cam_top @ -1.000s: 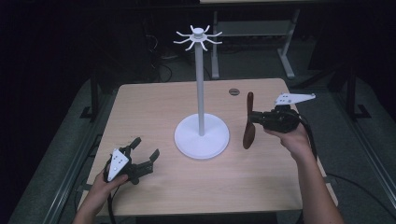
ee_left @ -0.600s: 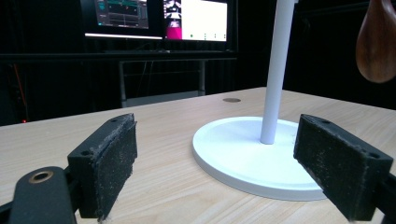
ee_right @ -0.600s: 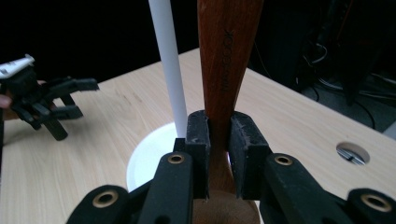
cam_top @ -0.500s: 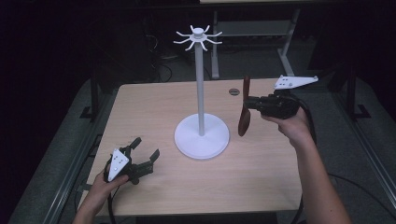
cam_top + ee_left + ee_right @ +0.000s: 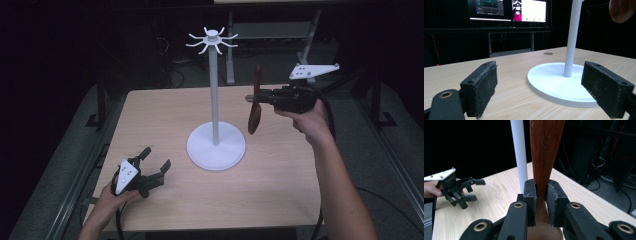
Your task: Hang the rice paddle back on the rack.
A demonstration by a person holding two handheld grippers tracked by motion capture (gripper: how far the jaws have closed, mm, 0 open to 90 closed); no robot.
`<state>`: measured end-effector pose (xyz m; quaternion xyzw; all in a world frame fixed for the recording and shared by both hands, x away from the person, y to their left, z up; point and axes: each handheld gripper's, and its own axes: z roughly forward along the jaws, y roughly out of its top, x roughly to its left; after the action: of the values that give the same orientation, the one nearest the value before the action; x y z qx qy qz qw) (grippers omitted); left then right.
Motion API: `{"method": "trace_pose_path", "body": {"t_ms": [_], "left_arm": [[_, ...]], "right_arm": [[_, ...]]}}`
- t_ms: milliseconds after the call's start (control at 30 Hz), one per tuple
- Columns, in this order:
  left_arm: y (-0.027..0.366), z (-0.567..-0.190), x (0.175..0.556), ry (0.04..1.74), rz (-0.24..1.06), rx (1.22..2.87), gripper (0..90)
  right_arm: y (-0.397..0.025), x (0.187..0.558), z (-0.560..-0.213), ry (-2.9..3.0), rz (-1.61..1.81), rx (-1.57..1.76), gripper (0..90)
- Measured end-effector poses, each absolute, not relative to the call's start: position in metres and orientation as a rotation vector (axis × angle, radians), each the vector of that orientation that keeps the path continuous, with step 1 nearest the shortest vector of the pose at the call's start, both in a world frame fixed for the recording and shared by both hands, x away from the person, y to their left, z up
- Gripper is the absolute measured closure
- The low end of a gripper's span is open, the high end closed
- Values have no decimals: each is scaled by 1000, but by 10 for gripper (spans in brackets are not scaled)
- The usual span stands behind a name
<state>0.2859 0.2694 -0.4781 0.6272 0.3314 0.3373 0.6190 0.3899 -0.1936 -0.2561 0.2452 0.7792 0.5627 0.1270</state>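
Right gripper (image 5: 248,98) clenched on wooden spoon (image 5: 255,107), long axis upright, bowl down, held in air right of the white stand (image 5: 215,95); hooks sit well above the handle tip. Left gripper (image 5: 156,161) released, empty, front-left of stand, farther away.

A light wooden table (image 5: 165,125) holds a white stand (image 5: 216,145) with a round flat base near its middle, and far back sits a small dark round spot (image 5: 548,53), maybe a hole in the top.
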Motion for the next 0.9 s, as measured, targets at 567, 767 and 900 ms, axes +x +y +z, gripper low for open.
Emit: {"method": "trace_pose_path", "body": {"t_ms": [567,767,900], "left_arm": [[270,-478,286,773,777,1445,129],[269,-478,286,770,777,1441,130],[269,-478,286,770,777,1442,130]], "right_arm": [[-172,393,-213,2230,1703,592,780],[-166,393,-204,2230,1698,575,780],[-161,394,-200,2232,1715,554,780]]}}
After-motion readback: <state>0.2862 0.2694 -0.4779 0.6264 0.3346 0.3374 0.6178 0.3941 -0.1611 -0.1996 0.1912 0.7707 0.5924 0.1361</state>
